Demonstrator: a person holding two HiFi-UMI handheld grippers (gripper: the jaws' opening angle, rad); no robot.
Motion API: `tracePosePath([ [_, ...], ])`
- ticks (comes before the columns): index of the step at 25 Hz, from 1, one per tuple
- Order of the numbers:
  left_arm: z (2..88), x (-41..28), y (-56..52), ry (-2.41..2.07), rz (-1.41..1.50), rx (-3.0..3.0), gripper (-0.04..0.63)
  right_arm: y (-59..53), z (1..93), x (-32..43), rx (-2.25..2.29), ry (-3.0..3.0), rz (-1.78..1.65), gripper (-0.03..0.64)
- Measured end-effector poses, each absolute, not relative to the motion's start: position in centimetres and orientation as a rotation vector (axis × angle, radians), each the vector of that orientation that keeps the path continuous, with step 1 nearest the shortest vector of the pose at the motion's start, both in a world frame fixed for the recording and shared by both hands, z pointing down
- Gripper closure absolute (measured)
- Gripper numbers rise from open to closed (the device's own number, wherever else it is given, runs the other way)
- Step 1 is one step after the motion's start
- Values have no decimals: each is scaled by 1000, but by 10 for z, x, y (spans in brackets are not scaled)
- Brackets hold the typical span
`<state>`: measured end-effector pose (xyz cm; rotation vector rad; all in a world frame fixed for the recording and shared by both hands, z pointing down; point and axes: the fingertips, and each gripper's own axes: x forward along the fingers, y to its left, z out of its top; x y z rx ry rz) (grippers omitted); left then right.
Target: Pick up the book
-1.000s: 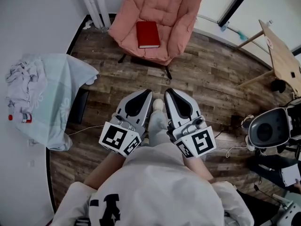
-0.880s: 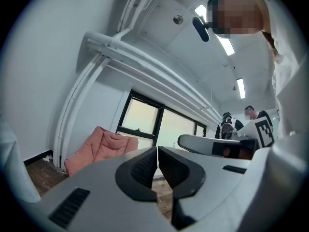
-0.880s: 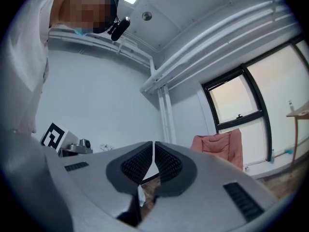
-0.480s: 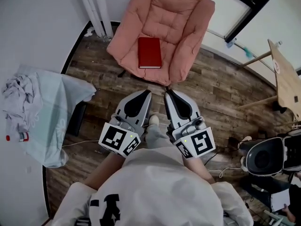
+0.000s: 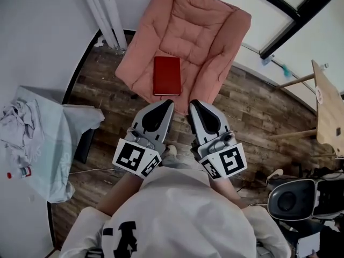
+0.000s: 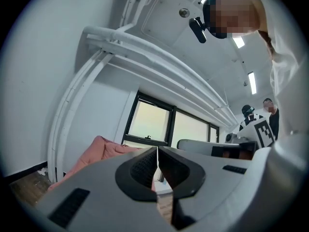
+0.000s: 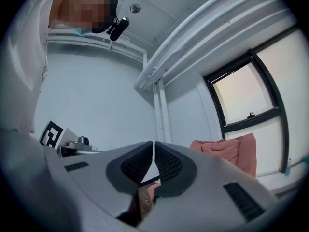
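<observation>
item: red hardcover book [image 5: 166,76], lying flat on the seat of the pink armchair [image 5: 209,26], at 12 o'clock from both grippers and apart from them.
handling, judged: stiff, light, smooth-covered. the soft cushion should yield, so pinch the near short edge.
left hand-held gripper [image 5: 170,103], right hand-held gripper [image 5: 192,104]: jaws together, empty.
room: padded chair sides at 9 and 3 o'clock of the book; wood floor [image 5: 252,109] open.

Head view looks steeply down — gripper views face level, sharing the armchair [image 5: 188,42].

Table [image 5: 330,117] cut off, cloth heap [image 5: 19,130] cropped
</observation>
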<state>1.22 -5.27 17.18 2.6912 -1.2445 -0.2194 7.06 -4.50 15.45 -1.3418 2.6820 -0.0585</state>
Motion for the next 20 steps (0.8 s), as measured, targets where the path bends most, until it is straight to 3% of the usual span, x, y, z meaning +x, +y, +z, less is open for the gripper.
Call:
tracePosePath([
  [20,211,-7,-126,-1244,-123,2610,586,-118,202,59,-1419,2696,-228,581],
])
